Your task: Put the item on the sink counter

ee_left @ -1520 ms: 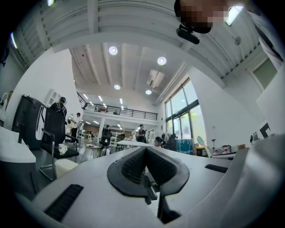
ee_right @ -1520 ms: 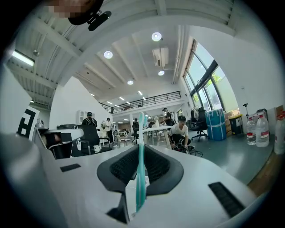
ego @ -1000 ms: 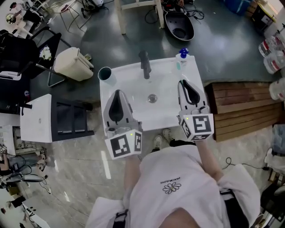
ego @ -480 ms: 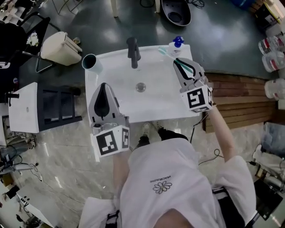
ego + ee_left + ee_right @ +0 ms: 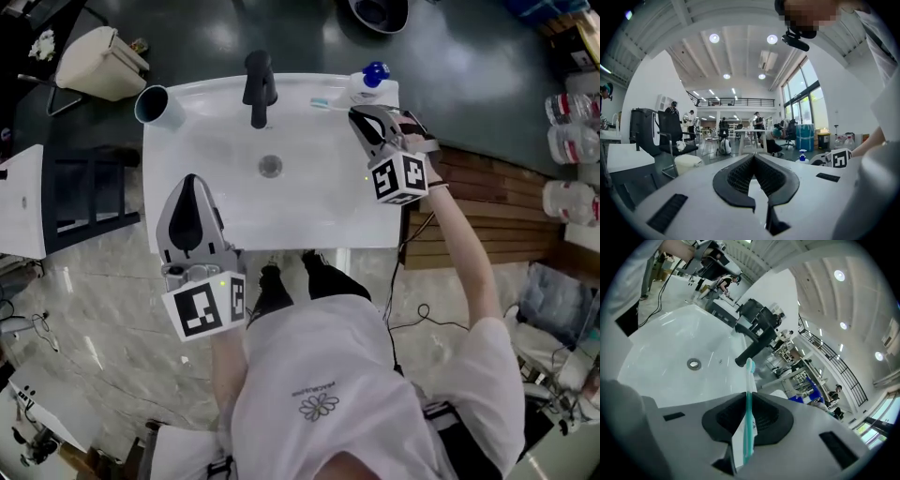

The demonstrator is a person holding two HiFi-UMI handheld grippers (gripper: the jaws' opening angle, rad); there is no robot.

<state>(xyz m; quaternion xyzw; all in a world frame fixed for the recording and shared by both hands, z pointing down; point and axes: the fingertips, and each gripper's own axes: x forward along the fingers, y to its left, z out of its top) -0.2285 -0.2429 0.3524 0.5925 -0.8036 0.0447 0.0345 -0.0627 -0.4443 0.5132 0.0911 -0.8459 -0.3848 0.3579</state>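
Teal toothbrush (image 5: 748,401), pinched in our right gripper (image 5: 366,124) over the white sink (image 5: 211,192); our left gripper (image 5: 191,183) pressed together, empty.

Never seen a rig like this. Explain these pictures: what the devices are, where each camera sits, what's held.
No robot here: a person holds a two-fingered gripper in each hand; the marker cubes belong to them. The top-down picture comes from a camera on the person's head; the other two from cameras riding on each gripper, looking along its fingers. Below is a white sink with a black faucet, a cup at its back left corner and a blue-capped bottle at its back right. The right gripper has its fingers shut on a teal toothbrush, near that bottle. The left gripper is shut and empty, by the sink's front left edge.
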